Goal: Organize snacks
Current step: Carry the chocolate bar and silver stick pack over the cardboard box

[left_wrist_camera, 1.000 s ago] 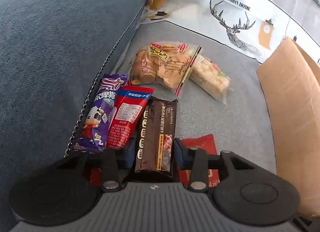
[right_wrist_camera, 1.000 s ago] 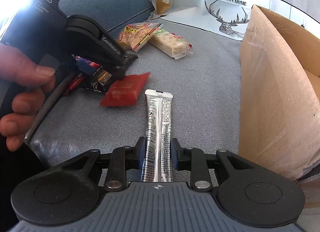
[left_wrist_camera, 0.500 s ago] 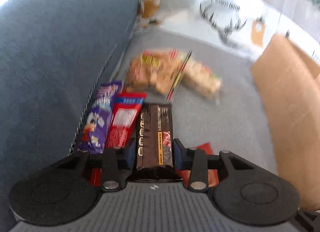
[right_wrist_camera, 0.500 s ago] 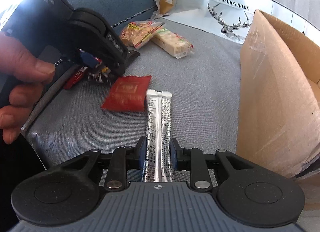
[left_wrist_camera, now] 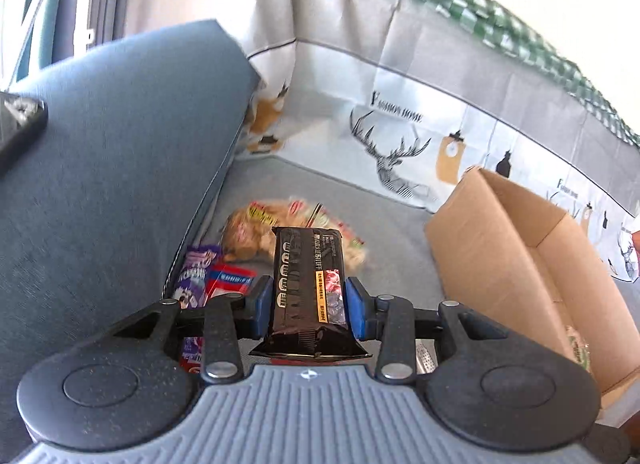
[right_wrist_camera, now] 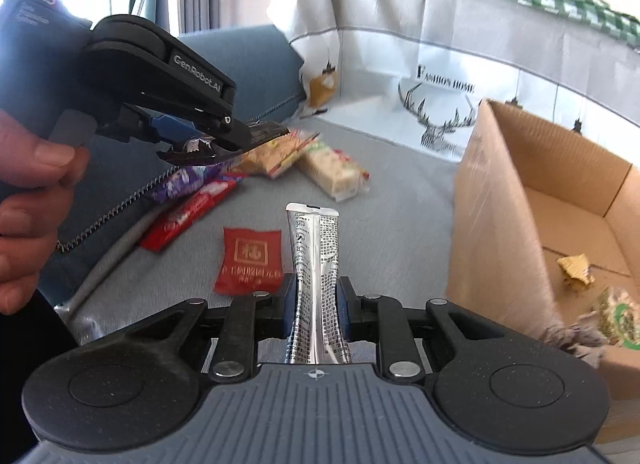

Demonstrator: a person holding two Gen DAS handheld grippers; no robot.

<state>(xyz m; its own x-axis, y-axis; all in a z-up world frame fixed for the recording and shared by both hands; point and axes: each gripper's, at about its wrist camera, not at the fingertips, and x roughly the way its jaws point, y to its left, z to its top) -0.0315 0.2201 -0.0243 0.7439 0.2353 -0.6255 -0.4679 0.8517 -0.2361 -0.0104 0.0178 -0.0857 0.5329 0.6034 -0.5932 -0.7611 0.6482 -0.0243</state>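
Observation:
My left gripper (left_wrist_camera: 308, 296) is shut on a black snack bar (left_wrist_camera: 306, 264) and holds it up off the grey sofa seat (left_wrist_camera: 392, 248). The right wrist view shows that same left gripper (right_wrist_camera: 224, 136) in a person's hand, raised above the snack pile. My right gripper (right_wrist_camera: 316, 296) has a silver stick packet (right_wrist_camera: 316, 244) between its pads; its jaws are closing and squeeze the packet at its waist. An open cardboard box (right_wrist_camera: 500, 204) stands to the right of both grippers.
On the seat lie a red square packet (right_wrist_camera: 250, 260), a long red packet (right_wrist_camera: 188, 212), a purple packet (right_wrist_camera: 176, 184) and two clear biscuit bags (right_wrist_camera: 336, 172). The box holds a few snacks (right_wrist_camera: 576, 266). A blue cushion (left_wrist_camera: 120, 144) rises at the left.
Both grippers have risen and tipped upward, each carrying its packet off the seat. The black bar has left the pile, and the box's inside has come into view.

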